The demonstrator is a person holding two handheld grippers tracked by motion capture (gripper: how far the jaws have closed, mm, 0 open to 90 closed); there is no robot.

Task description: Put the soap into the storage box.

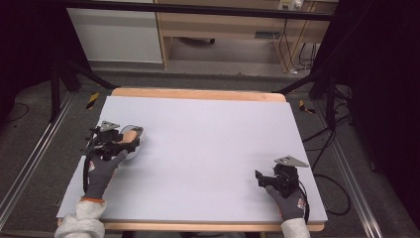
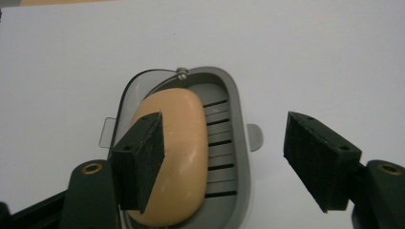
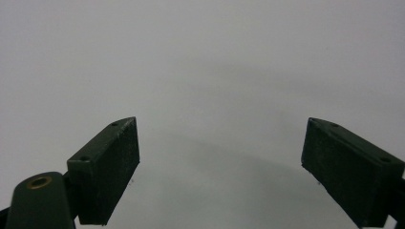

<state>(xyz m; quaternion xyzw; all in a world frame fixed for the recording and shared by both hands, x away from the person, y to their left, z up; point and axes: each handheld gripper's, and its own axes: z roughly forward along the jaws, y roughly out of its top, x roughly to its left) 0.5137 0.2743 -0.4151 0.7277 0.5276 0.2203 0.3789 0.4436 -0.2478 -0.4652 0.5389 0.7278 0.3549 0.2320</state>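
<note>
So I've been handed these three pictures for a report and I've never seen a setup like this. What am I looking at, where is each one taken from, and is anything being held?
There is no robot here. A person in grey gloves holds a hand tool with two black jaws in each hand: the left gripper and the right gripper.

The wide picture comes from a camera above the person, looking down on the table with its pale cover. The other two come from small cameras riding on the grippers, looking out along their jaws.

On the table lies a grey soap dish with a slotted floor, and a tan bar of soap rests in it.

Nothing is held. The left gripper is open above the dish, one jaw over the soap and the other out past the dish's rim. The right gripper is open over bare table.
</note>
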